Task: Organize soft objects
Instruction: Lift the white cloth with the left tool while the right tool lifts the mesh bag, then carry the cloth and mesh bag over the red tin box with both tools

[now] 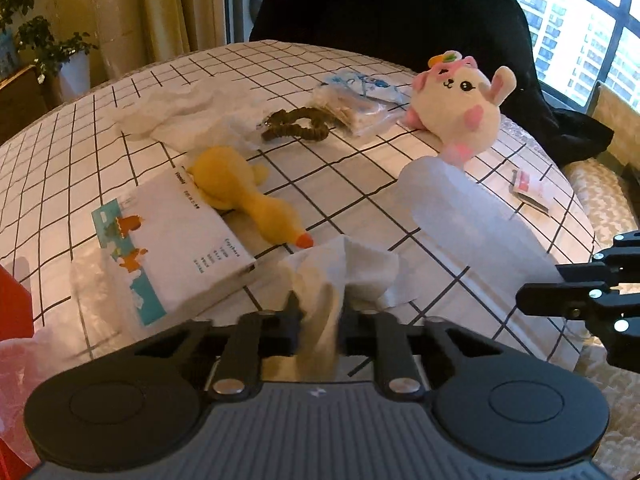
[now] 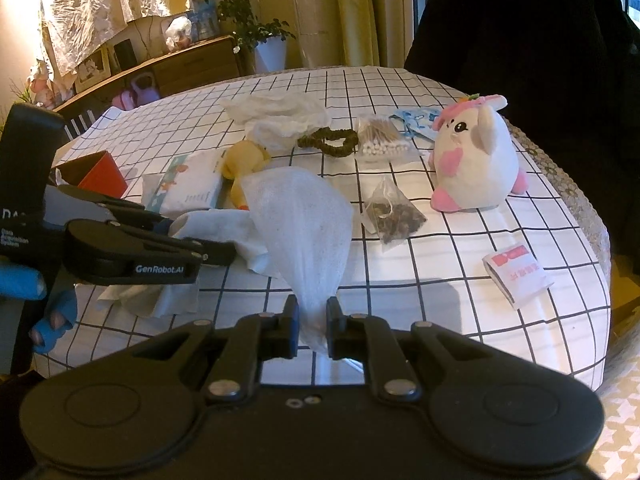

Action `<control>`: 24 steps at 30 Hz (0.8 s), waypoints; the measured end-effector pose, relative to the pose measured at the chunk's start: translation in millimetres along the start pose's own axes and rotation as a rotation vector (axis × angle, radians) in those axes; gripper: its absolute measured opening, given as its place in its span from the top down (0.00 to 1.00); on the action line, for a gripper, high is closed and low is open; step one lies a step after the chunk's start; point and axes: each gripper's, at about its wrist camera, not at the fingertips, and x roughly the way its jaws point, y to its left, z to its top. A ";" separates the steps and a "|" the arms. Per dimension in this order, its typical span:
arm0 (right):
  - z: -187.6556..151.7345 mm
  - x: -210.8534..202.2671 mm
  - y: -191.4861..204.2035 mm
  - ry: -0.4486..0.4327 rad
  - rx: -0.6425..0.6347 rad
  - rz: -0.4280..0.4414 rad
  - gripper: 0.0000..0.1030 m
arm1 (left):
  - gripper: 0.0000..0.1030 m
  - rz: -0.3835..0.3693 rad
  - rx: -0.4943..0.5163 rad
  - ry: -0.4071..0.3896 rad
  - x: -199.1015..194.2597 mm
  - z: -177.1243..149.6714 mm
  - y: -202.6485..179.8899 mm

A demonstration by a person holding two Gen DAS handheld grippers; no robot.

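Observation:
My left gripper (image 1: pixel 318 320) is shut on a crumpled white tissue (image 1: pixel 348 268) above the near table edge; the same gripper (image 2: pixel 224 254) and tissue (image 2: pixel 224 228) show in the right wrist view. My right gripper (image 2: pixel 312 322) is shut on a thin white cloth sheet (image 2: pixel 304 220) that stands up in front of it; the sheet also shows in the left wrist view (image 1: pixel 460 208). A yellow plush duck (image 1: pixel 248 196), a pink-and-white plush bunny (image 1: pixel 460 100) and a brown scrunchie (image 1: pixel 300 122) lie on the checked tablecloth (image 1: pixel 360 184).
A white tissue pack (image 1: pixel 176 236), a bag of cotton swabs (image 2: pixel 380 140), a tea bag (image 2: pixel 394 216), a red-and-white sachet (image 2: pixel 518 272), loose white tissues (image 2: pixel 276 114) and a red box (image 2: pixel 102 174) are on the table. A dark chair back (image 1: pixel 392 4) stands behind.

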 end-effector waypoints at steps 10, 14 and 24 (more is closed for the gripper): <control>-0.6 -13.0 13.6 -0.018 -0.003 -0.014 0.88 | 0.90 -0.007 -0.030 -0.039 -30.1 -1.9 1.6; 0.0 -27.3 23.8 -0.040 -0.006 -0.017 0.88 | 0.90 -0.007 -0.046 -0.060 -51.7 -2.3 5.9; 7.6 -62.3 60.9 -0.094 -0.009 -0.005 0.88 | 0.90 -0.014 -0.086 -0.121 -119.6 -9.3 26.8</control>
